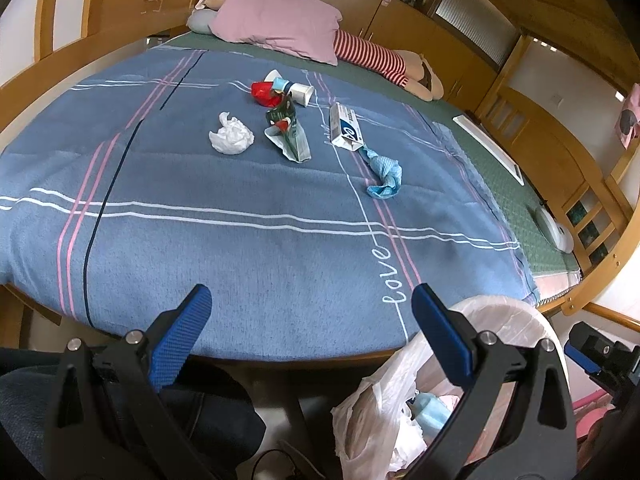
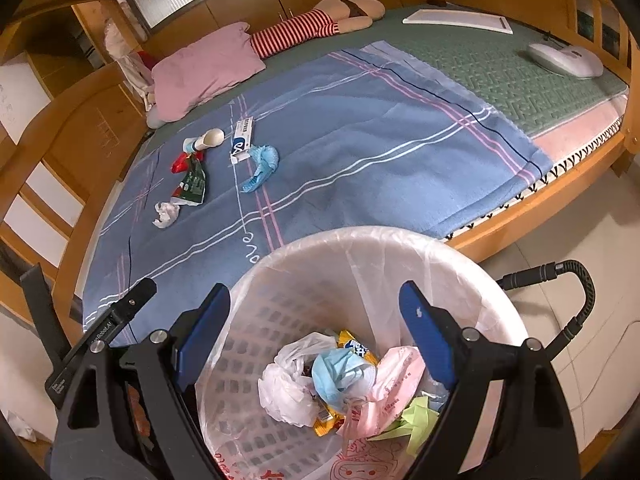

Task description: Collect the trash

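Both grippers, left gripper [image 1: 312, 300] and right gripper [image 2: 316, 300], released, empty; trash [image 1: 280, 120] lies far ahead on blue blanket [image 1: 240, 240]; bin [image 2: 320, 264] near, below the right gripper; wooden bedroom.

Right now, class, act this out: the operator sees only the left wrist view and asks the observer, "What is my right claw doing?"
Observer: The right claw hangs open over the bin, with nothing between its jaws.
Operator: What is in the bin that I can't make out?
Observer: A yellow wrapper and some green paper lie among the bags.
Operator: Is it full?
Observer: No. The trash sits low, and the lattice wall is bare above it.
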`<state>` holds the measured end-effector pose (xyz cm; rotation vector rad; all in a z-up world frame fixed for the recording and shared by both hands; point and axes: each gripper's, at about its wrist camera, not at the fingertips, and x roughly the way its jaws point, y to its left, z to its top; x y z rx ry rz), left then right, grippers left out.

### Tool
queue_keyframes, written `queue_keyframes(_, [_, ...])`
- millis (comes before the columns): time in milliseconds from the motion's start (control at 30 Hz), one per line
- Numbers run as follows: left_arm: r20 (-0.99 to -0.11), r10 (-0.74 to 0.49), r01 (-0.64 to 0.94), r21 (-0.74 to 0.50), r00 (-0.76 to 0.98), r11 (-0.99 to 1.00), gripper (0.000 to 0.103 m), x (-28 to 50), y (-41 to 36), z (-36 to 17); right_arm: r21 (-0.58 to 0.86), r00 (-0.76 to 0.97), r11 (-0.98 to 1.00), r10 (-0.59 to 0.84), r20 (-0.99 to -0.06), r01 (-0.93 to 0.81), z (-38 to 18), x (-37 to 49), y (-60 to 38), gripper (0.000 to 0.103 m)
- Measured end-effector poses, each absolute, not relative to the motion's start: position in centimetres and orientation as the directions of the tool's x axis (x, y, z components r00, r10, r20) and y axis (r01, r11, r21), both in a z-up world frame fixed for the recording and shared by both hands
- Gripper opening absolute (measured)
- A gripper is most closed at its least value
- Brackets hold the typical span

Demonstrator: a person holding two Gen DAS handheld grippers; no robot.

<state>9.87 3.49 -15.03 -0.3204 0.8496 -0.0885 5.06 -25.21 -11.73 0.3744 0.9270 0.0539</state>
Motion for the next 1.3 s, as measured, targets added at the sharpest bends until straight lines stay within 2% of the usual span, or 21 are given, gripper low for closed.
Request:
queue_keyframes(1000, [-0.736, -0.220, -0.068, -0.340, 0.640, 0.938, 0.100, 9.6, 4.1, -15.2, 0.352, 0.624, 0.931, 0.219, -0.750, 0.096, -11.5, 5.2, -25.0, 0.085])
queue_keyframes(1300, [-0.724, -0.224, -0.092, -0.369, 0.652, 0.925, 0.100, 9.5, 5.3, -15.0, 0.393, 0.649, 0.917, 0.253, -0.717, 0.076, -9.6, 9.2, -24.4, 0.085])
